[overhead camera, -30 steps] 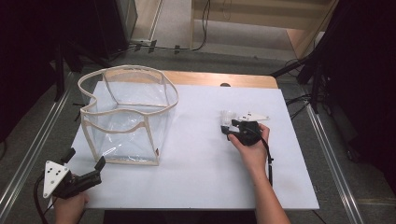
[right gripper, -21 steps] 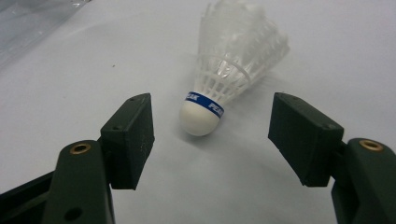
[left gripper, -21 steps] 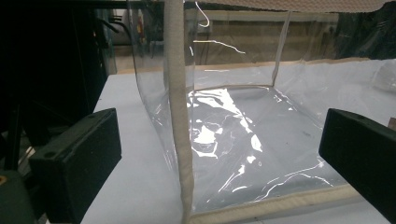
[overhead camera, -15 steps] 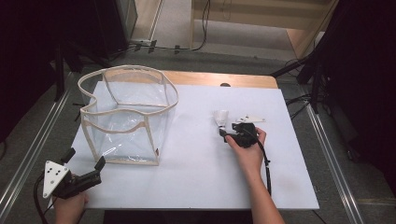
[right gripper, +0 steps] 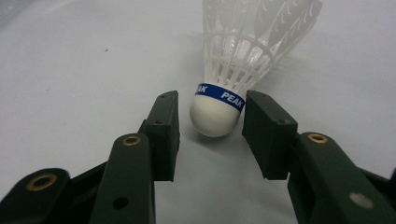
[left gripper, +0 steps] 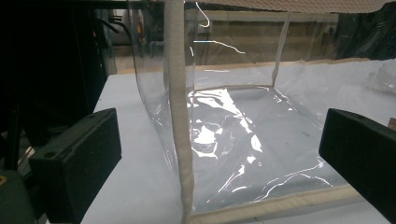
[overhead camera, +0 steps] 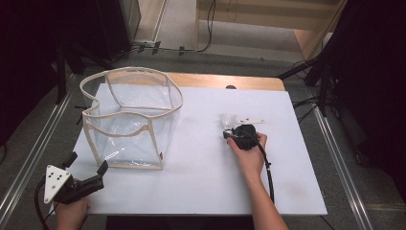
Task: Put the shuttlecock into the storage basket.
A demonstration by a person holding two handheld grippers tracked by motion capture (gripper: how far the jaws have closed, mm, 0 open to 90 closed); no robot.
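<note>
Clear bag standing open, shuttlecock outside between right tool jaws

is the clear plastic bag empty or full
Empty: the clear plastic bag with beige trim stands open-topped, and only its bare floor shows through.

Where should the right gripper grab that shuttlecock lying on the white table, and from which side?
Grip the shuttlecock by its rounded white cork, just below the blue band, coming in level from the cork end as the right gripper does now. It lies on its side, cork toward the jaws; the feather skirt looks fragile. The jaws have just been closing around the cork, gaps remaining.
</note>
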